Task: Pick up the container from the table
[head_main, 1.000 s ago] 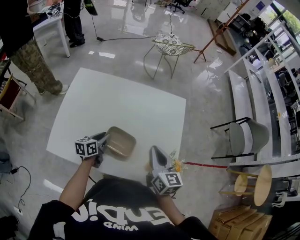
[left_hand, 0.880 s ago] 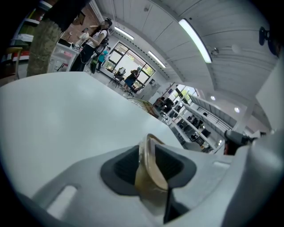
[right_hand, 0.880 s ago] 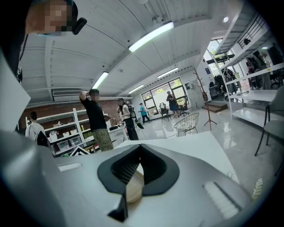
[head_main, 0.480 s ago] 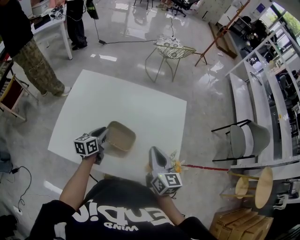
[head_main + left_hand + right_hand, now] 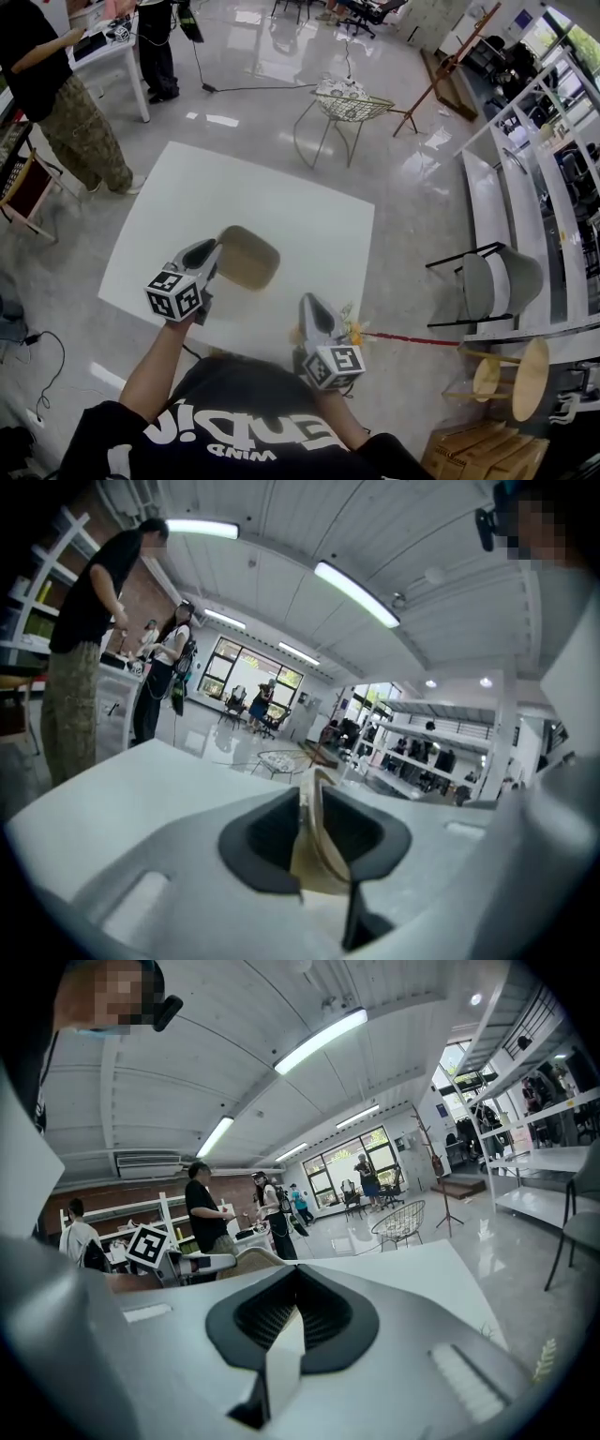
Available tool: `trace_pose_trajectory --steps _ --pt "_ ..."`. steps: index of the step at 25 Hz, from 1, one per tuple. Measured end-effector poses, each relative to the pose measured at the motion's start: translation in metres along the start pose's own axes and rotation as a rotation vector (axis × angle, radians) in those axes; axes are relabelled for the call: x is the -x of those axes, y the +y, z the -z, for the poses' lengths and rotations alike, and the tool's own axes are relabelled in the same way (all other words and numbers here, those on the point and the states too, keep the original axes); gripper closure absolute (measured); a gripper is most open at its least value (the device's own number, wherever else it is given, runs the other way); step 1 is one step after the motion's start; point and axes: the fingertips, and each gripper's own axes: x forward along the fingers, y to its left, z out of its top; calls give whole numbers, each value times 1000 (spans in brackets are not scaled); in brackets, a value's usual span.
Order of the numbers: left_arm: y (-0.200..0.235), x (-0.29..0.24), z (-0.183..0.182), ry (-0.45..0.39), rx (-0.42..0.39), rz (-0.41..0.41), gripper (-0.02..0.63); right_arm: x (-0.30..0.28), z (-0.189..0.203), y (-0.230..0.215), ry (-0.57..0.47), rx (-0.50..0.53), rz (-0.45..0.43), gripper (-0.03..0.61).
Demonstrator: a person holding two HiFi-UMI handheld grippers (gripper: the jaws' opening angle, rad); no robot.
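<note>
R claw [image 5: 296, 1284] jaws together, nothing btwn.

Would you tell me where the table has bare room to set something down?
The whole far half of the white table, toward the wire chair, is bare, as is the right side beyond the container. It is crowded only at the near edge, around the held container and the right tool.
</note>
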Motion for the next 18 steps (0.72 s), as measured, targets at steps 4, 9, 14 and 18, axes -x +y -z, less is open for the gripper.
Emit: trace_pose_trajectory --steps 4,9,14,18 --pt "-24 19 -21 -50 -72 -2 538 5 -1 1 -3 1 -8 579" --pt "-44 43 -30 -104 -116 -25 538 6 -1 -4 -4 4 -24 578" --pt "-48 75 -22 -133 -115 -80 538 4 1 3 8 9 -61 579" --pt "-56 95 -8 -139 -94 -143 541 8 4 9 35 12 -127 578"
